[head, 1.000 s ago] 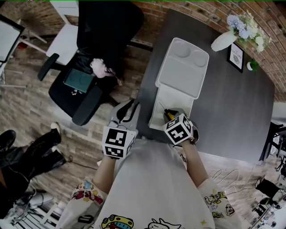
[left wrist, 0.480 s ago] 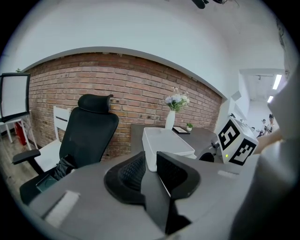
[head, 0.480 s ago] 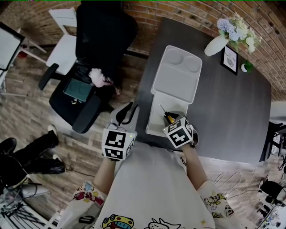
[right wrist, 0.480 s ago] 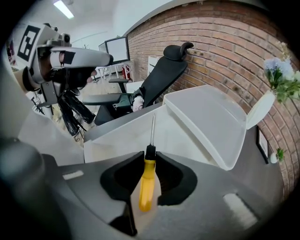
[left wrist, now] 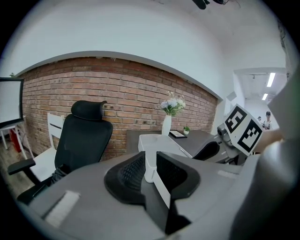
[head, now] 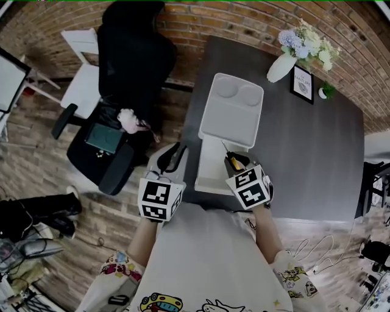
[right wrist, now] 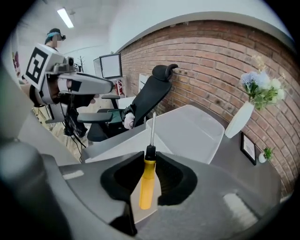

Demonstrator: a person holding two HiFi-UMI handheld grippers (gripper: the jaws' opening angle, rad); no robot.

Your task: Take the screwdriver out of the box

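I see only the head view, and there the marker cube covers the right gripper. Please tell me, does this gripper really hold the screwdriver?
Observer: Yes. In the right gripper view, the right gripper is closed on the yellow handle of the screwdriver.
Operator: Thank you. And where does the shaft point?
Observer: It runs straight ahead out of the jaws, toward the open lid of the white box. Its metal tip seems to touch nothing.

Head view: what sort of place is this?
Probably an office or studio workroom: an exposed brick wall, a black office chair on a wood-look floor, and a dark table with a vase of flowers and a framed print.
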